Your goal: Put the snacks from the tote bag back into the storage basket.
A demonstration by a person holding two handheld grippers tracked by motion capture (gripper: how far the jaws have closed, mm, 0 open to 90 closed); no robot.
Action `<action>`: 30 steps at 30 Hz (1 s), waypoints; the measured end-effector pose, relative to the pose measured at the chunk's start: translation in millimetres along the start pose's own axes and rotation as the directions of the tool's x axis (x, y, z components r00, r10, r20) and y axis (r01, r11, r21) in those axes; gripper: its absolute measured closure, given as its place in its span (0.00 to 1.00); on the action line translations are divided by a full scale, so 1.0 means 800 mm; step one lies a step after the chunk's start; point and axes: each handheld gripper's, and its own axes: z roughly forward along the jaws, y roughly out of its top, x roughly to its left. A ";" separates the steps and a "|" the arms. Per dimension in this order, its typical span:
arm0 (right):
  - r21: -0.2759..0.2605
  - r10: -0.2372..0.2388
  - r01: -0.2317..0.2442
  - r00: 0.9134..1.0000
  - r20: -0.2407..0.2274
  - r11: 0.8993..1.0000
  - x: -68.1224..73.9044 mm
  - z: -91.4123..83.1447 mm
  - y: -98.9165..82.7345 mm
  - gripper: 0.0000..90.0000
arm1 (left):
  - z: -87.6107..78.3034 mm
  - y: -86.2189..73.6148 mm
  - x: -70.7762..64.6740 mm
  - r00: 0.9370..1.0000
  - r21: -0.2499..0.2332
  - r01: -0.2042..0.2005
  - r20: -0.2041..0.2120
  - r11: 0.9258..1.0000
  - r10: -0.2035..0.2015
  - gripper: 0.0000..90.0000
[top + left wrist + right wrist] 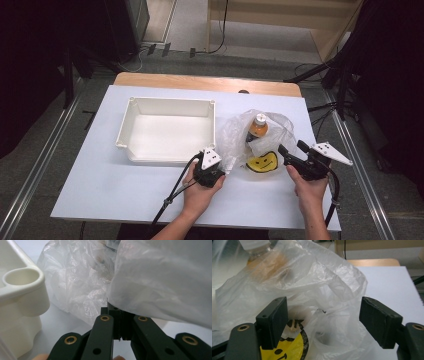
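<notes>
- Pale blue-white tabletop (125,195) on a wooden table, grey floor around.
- Left gripper (218,161) pinches the crinkled clear plastic bag (235,135) beside the white plastic tray (167,105).
- Right gripper (289,154) stands spread, clear of the bag.

the white table (100,185) carries a white bin (165,130) and a clear plastic bag (235,132).

Your left gripper (117,326) rises from the bottom of its own view, its two black jaws closed together, pinching a fold of the clear plastic bag (160,282). The crumpled, translucent bag spreads above and to both sides of the jaws. At the left edge stands a rounded corner of the white bin (23,293), close beside the bag. Pale tabletop (62,320) shows between them.
</notes>
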 end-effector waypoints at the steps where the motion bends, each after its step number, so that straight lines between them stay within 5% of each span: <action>1: -0.026 0.023 -0.022 0.999 0.027 0.999 -0.004 -0.009 0.007 0.32 | 0.000 0.000 0.000 1.000 -0.002 0.001 0.001 1.000 -0.001 1.00; 3: -0.042 0.064 -0.062 0.996 0.065 0.997 -0.007 -0.015 0.016 0.34 | 0.000 0.000 0.000 1.000 -0.007 0.001 0.000 1.000 -0.001 1.00; 6: -0.075 0.068 -0.061 0.993 0.095 0.995 -0.008 -0.022 0.026 0.36 | -0.001 0.000 0.000 1.000 -0.008 0.000 -0.001 1.000 0.000 1.00; 9: -0.096 0.071 -0.062 0.994 0.087 0.993 -0.007 -0.025 0.033 0.37 | -0.001 -0.001 0.000 1.000 -0.012 0.007 -0.001 1.000 -0.007 1.00; 11: -0.129 0.073 -0.065 0.995 0.061 0.989 0.000 -0.027 0.042 0.40 | -0.002 -0.001 0.001 1.000 -0.022 0.018 0.002 1.000 -0.018 1.00; 15: -0.136 0.053 -0.046 0.997 0.050 0.990 0.010 -0.024 0.053 0.43 | -0.006 -0.003 -0.005 1.000 -0.048 -0.023 -0.004 0.999 0.023 1.00; 22: -0.132 0.037 -0.042 0.998 -0.043 0.990 0.023 0.004 0.065 0.45 | -0.006 -0.003 0.000 1.000 -0.060 0.011 0.007 0.998 -0.011 1.00; 24: -0.085 0.000 -0.007 0.996 -0.085 0.996 0.029 0.025 0.062 0.58 | -0.007 -0.003 -0.001 1.000 -0.059 0.008 0.005 0.998 -0.008 1.00; 30: -0.005 -0.046 0.046 0.993 -0.106 0.999 0.034 0.046 0.055 0.86 | -0.007 -0.003 -0.002 1.000 -0.059 -0.004 0.002 0.998 0.004 1.00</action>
